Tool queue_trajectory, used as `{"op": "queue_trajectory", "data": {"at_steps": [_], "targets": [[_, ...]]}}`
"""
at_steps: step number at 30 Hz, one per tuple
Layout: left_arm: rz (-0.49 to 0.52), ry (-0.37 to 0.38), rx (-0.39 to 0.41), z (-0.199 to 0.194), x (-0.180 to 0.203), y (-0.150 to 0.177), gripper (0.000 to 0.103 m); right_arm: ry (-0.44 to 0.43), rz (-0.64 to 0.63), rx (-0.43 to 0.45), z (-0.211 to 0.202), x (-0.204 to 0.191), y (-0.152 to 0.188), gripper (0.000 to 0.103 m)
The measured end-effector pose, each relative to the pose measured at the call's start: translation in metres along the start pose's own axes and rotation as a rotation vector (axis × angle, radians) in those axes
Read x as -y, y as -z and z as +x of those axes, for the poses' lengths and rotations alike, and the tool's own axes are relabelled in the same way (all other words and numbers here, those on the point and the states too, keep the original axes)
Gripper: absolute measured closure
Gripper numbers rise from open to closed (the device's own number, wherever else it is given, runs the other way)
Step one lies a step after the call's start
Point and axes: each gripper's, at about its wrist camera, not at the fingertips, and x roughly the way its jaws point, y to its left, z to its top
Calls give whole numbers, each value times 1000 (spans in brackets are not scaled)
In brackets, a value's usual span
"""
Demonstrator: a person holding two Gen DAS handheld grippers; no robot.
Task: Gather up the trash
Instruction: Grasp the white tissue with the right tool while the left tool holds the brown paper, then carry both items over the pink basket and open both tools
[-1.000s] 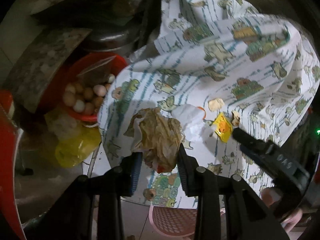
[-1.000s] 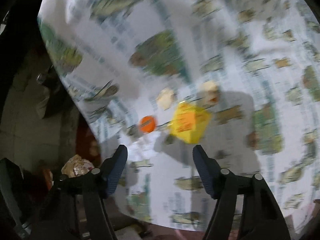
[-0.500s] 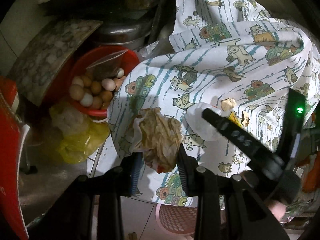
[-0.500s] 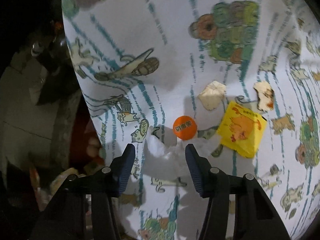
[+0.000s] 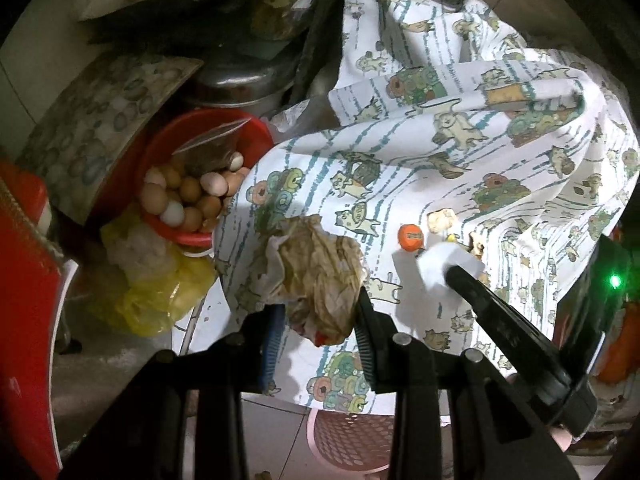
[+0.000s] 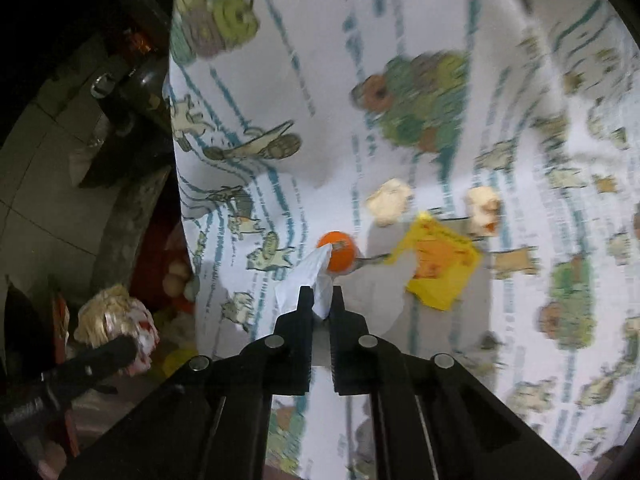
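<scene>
Left of my left gripper (image 5: 318, 314): a red basin of eggs (image 5: 188, 196) and a yellow plastic bag (image 5: 160, 292) below the cartoon-print tablecloth (image 5: 460, 152); its jaws are clamped on a crumpled brown paper wad (image 5: 320, 268). Ahead of my right gripper (image 6: 319, 300): jaws closing, pinching a white tissue (image 6: 308, 276) between them. Just beyond the tissue, an orange bottle cap (image 6: 340, 252); to its right on the cloth, a yellow wrapper (image 6: 442, 268) and two pale scraps (image 6: 390, 200).
</scene>
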Motion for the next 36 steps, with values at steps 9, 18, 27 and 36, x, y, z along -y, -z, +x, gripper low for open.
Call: {"op": "queue_trajectory", "data": {"at_steps": [9, 18, 27, 36], "targets": [[11, 24, 13, -13, -4, 12, 71, 55, -77, 52, -46, 15, 11, 95], [68, 15, 92, -33, 5, 28, 71, 103, -129, 121, -103, 28, 27, 95], [176, 73, 231, -109, 44, 50, 71, 104, -207, 248, -198, 13, 50, 95], [253, 53, 314, -149, 66, 91, 71, 84, -188, 290, -262, 17, 95, 95]]}}
